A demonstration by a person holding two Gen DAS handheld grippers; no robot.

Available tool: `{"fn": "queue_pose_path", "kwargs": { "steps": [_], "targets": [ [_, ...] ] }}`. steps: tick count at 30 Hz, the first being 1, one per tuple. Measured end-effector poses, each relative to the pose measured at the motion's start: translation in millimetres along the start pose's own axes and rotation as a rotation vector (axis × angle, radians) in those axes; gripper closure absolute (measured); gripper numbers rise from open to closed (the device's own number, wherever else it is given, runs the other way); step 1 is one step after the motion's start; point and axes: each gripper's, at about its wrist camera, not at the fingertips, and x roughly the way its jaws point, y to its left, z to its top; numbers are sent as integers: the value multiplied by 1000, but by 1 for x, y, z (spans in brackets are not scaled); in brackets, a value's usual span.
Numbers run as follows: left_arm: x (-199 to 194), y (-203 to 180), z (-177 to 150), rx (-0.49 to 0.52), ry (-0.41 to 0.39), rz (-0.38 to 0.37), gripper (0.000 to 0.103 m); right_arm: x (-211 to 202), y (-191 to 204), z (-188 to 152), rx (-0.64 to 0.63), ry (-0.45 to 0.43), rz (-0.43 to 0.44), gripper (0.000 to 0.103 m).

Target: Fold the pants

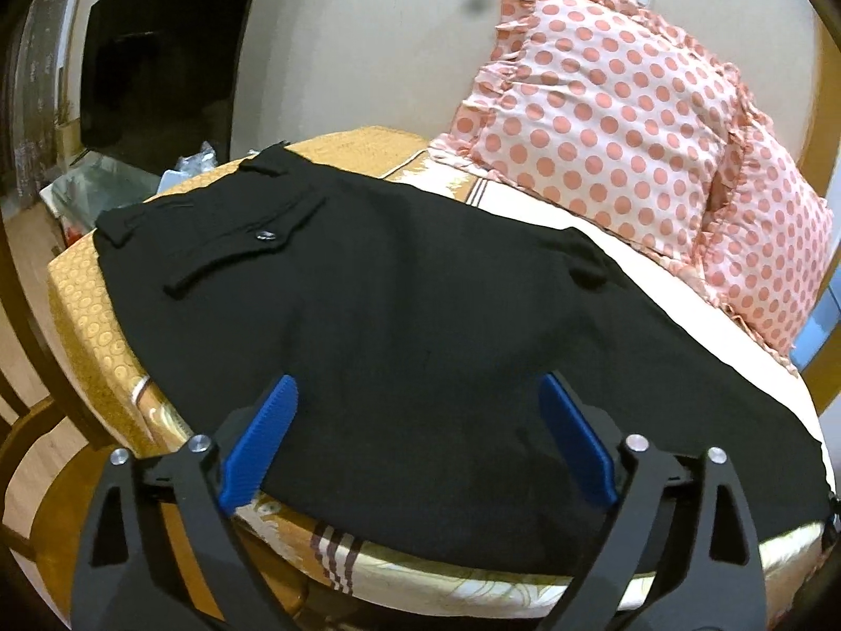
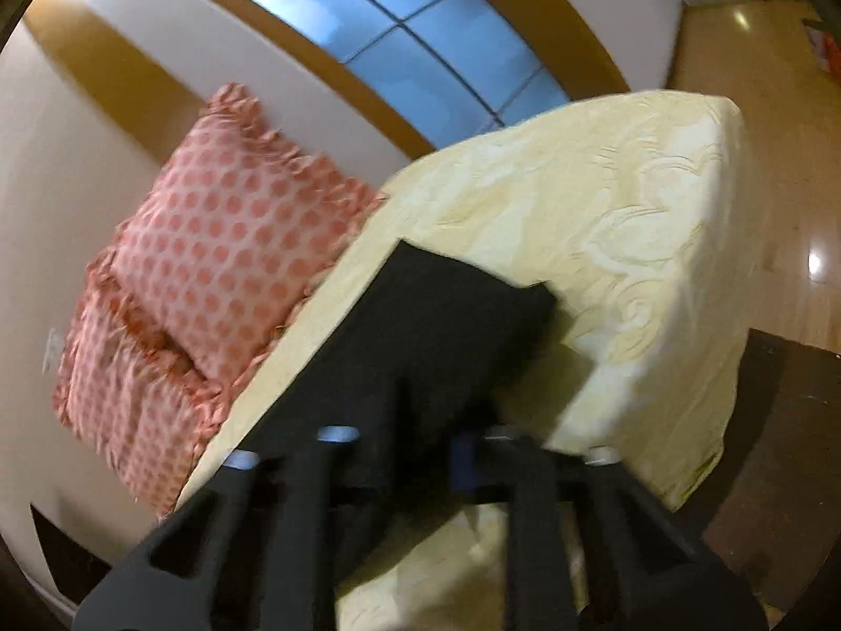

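Black pants (image 1: 399, 284) lie flat across the bed, waistband and buttoned back pocket at the far left, legs running right. My left gripper (image 1: 418, 394) is open, its blue pads (image 1: 263, 436) spread just above the near edge of the pants, holding nothing. In the blurred right wrist view the leg end of the pants (image 2: 447, 326) lies on the yellow bedcover. My right gripper (image 2: 415, 420) is low over the cloth; its fingers are mostly lost against the black fabric, so I cannot tell if it grips.
A pink polka-dot pillow (image 1: 620, 121) leans on the wall behind the pants, also in the right wrist view (image 2: 221, 273). The bed (image 2: 631, 242) has a patterned yellow cover. A dark TV (image 1: 157, 68) and clutter stand far left. Wooden floor (image 2: 778, 168) lies beyond the bed corner.
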Motion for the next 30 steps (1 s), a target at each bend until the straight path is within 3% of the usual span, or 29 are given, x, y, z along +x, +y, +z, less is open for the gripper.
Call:
{"fn": "queue_pose_path", "kwargs": {
  "steps": [2, 6, 10, 12, 13, 16, 18, 22, 24, 27, 30],
  "targets": [
    [2, -3, -3, 30, -3, -3, 4, -4, 7, -1, -21, -12, 10, 98],
    [3, -7, -6, 60, -9, 8, 2, -11, 65, -4, -150, -46, 64, 98],
    [0, 3, -4, 7, -23, -49, 2, -9, 172, -34, -346, 10, 282, 98],
    [-2, 7, -3, -18, -28, -79, 2, -2, 231, -69, -464, 96, 421, 98],
    [-3, 10, -3, -32, -30, -94, 2, 4, 265, -99, -540, 176, 500, 98],
    [-4, 11, -1, -58, -33, -112, 2, 24, 322, -189, -729, 414, 624, 98],
    [-4, 11, -1, -68, -34, -114, 2, 44, 338, -262, -885, 602, 586, 98],
    [-4, 13, -1, -69, -37, -122, 2, 64, 329, -309, -883, 748, 540, 98],
    [-4, 13, -2, -63, -39, -128, 2, 66, 332, -304, -866, 730, 536, 98],
    [-4, 13, -2, -59, -42, -131, 2, 54, 337, -284, -816, 633, 552, 98],
    [-4, 13, -2, -59, -45, -128, 2, 45, 349, -293, -840, 599, 568, 98]
  ]
}}
